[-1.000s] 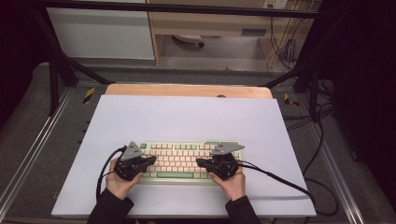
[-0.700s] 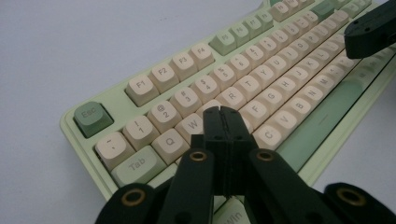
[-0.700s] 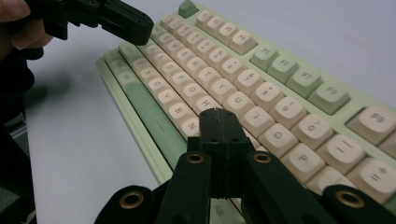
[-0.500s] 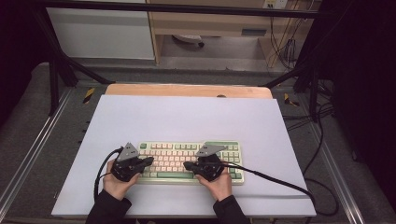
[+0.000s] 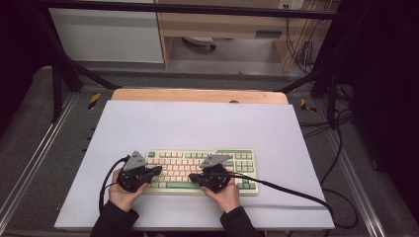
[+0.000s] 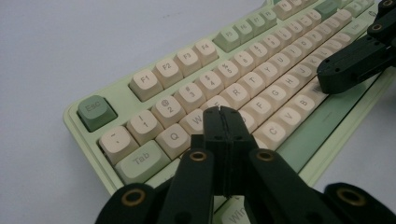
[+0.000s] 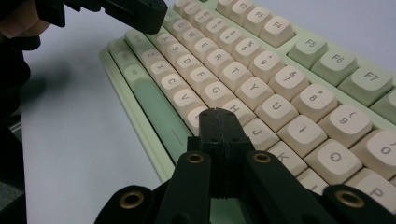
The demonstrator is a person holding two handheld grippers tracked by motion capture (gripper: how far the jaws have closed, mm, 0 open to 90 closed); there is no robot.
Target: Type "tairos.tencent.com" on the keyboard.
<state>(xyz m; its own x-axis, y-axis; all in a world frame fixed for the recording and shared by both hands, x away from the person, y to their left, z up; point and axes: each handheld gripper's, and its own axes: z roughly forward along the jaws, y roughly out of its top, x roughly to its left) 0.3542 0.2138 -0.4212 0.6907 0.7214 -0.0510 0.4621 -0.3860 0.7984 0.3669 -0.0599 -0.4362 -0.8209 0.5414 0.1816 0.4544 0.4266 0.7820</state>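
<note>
A pale green keyboard (image 5: 237, 159) with cream keys lies near the front edge of the white table top. My left gripper (image 5: 158, 170) is shut and empty, its tip low over the keyboard's left end. In the left gripper view the closed jaws (image 6: 224, 113) point at the letter keys just below the W key, over the keyboard (image 6: 187, 60). My right gripper (image 5: 192, 176) is shut and empty too, over the lower middle rows. In the right gripper view its tip (image 7: 218, 115) sits over the keys by H and N on the keyboard (image 7: 280, 79). Whether either tip touches a key I cannot tell.
The white table top (image 5: 197, 123) stretches wide behind the keyboard, with a wooden strip (image 5: 197, 95) at its far edge. A black cable (image 5: 296, 193) trails right from the right gripper, and another (image 5: 104, 182) loops left of the left hand. Black frame posts stand at both sides.
My right gripper has slid left along the keyboard, from its right part toward the middle, and now sits nearer the left gripper. The left gripper has stayed in place.
</note>
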